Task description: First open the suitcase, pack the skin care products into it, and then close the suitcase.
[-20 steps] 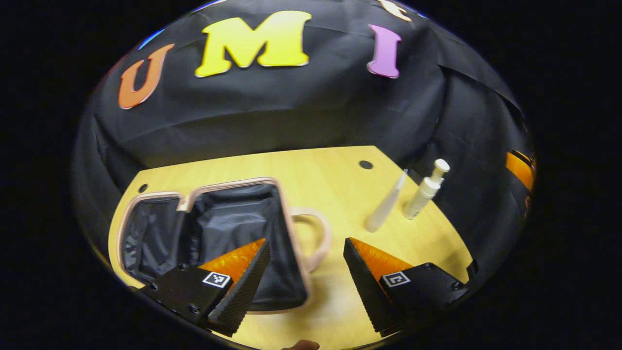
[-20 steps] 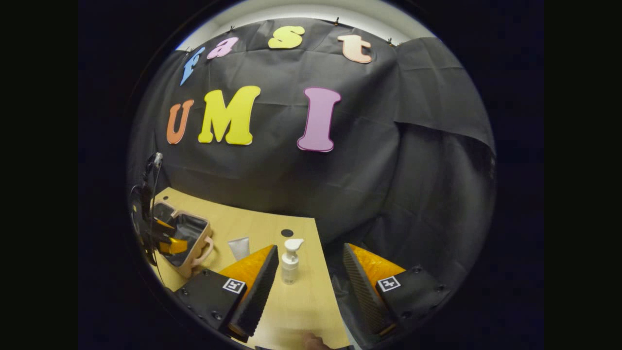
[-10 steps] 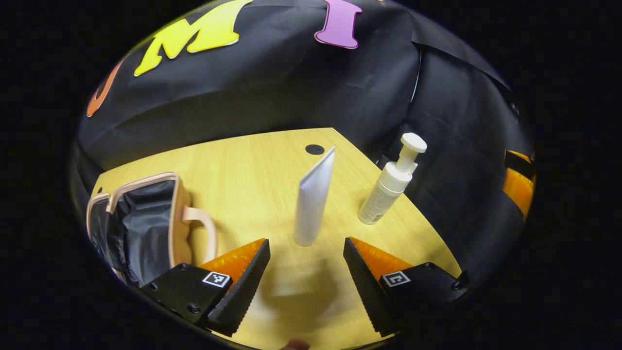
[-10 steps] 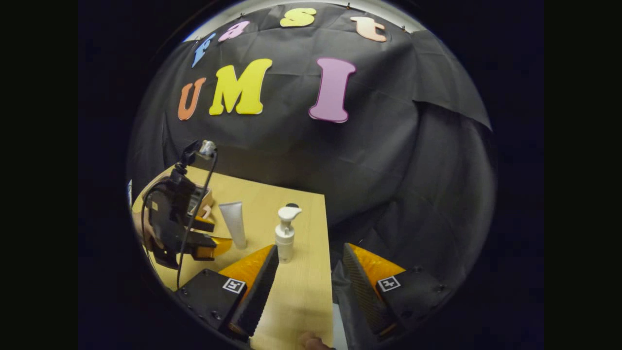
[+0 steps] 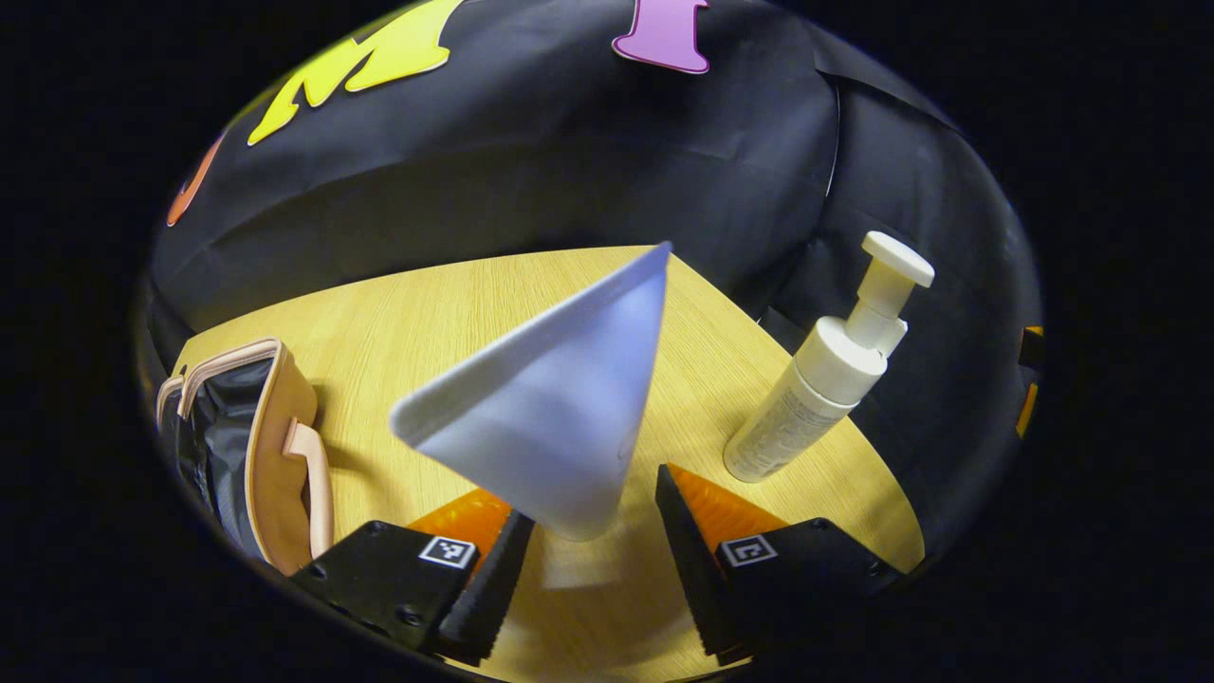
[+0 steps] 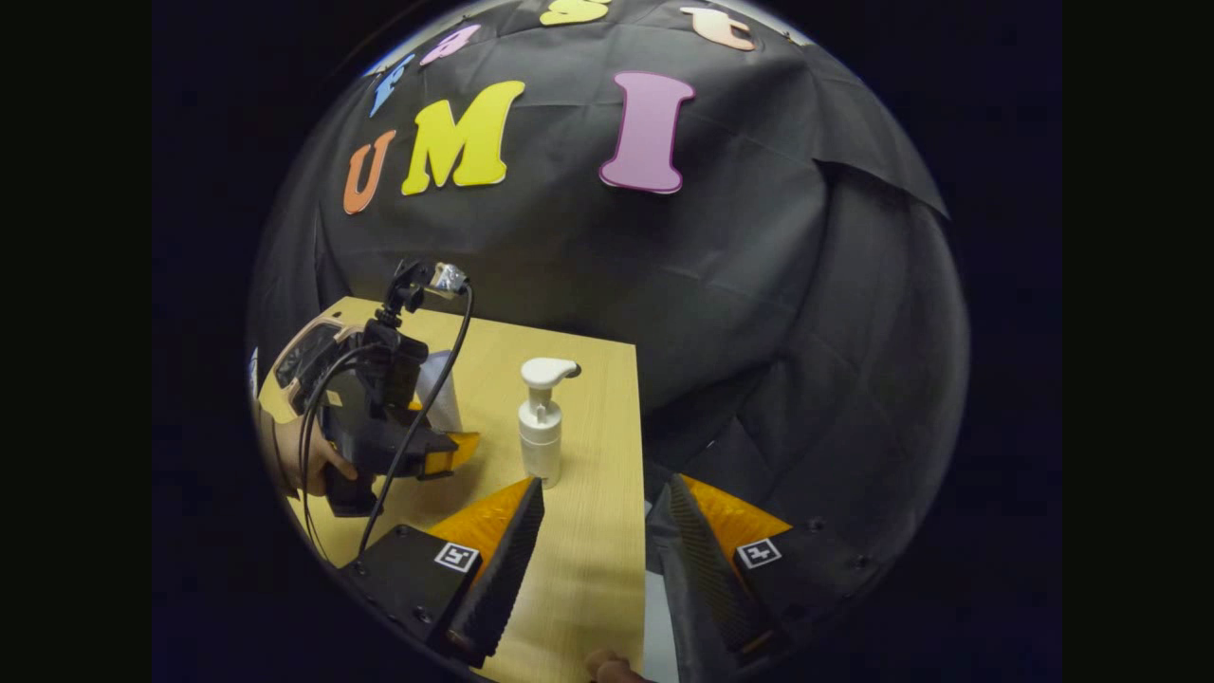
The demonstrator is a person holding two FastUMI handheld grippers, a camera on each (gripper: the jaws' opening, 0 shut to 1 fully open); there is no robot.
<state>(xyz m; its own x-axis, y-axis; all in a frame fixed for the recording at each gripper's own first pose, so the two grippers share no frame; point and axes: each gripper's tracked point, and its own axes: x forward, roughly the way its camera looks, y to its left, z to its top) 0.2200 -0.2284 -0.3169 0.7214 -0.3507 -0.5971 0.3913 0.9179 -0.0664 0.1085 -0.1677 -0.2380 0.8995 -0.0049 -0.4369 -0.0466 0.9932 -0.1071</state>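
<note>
Products on table [image 5: 446,304]: one tube [image 5: 550,417], one pump bottle [image 5: 816,379].

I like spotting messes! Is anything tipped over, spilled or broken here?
No, nothing stands out. The tube stands cap-down between the left gripper's fingers, the pump bottle is upright, and the suitcase lies open.

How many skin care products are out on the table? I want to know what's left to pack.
2: a white tube standing between the left claw's open fingers, and a pump bottle upright to its right. Any inside the suitcase are hidden.

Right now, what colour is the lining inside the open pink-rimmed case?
Black, seen best in the left gripper view: the pink-rimmed case shows dark fabric inside.
</note>
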